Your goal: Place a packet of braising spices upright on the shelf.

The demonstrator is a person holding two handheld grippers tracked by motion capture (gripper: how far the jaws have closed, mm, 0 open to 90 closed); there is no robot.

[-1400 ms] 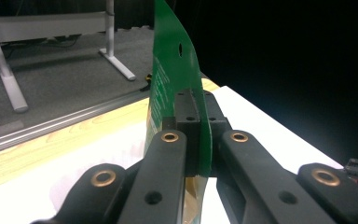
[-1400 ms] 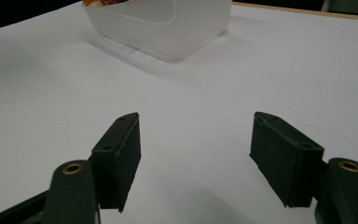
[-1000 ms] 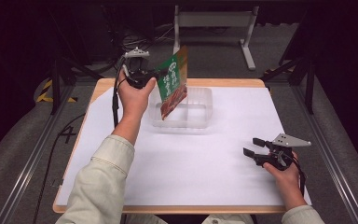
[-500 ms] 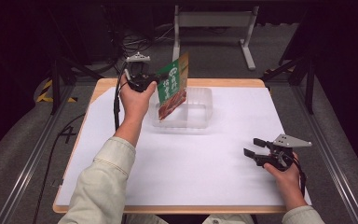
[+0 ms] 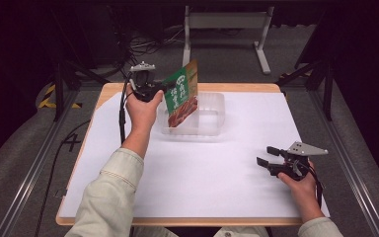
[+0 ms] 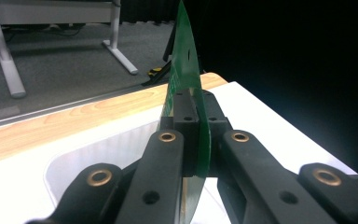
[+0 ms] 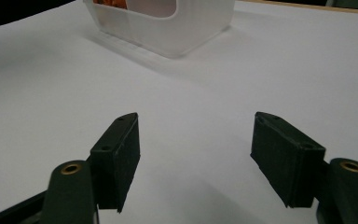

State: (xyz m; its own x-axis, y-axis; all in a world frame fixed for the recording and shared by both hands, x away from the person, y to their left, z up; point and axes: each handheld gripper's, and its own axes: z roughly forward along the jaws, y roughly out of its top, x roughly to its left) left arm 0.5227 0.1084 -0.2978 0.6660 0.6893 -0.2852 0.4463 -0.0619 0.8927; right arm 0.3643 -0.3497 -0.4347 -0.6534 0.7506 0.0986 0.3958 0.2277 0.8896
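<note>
High view shows a tabletop [image 5: 217, 177] with a white sheet on top and a wooden edge along the far side. On the far half of it, a little left of the middle, stands a clear plastic tray [image 5: 212, 116], open at the top. A green snack packet [image 5: 181, 94] with a red-brown picture in its lower part hangs tilted above the left end of the tray; its bottom corner reaches down inside the tray walls, but I cannot tell if it touches the tray floor.

The left gripper [image 5: 153, 89] is raised at the far left, just beside the tray. In the left gripper view its fingers [image 6: 186, 126] are pressed together on the packet [image 6: 186, 84], which is seen edge-on and stands up between them, with the tray [image 6: 98, 149] below.

The right gripper [image 5: 271, 160] rests low at the near right of the tabletop, well apart from the tray. In the right gripper view its fingers [image 7: 119, 149] stand wide apart and hold nothing; between them is bare white sheet [image 7: 196, 140], and a corner of the tray [image 7: 168, 28] is farther off.
</note>
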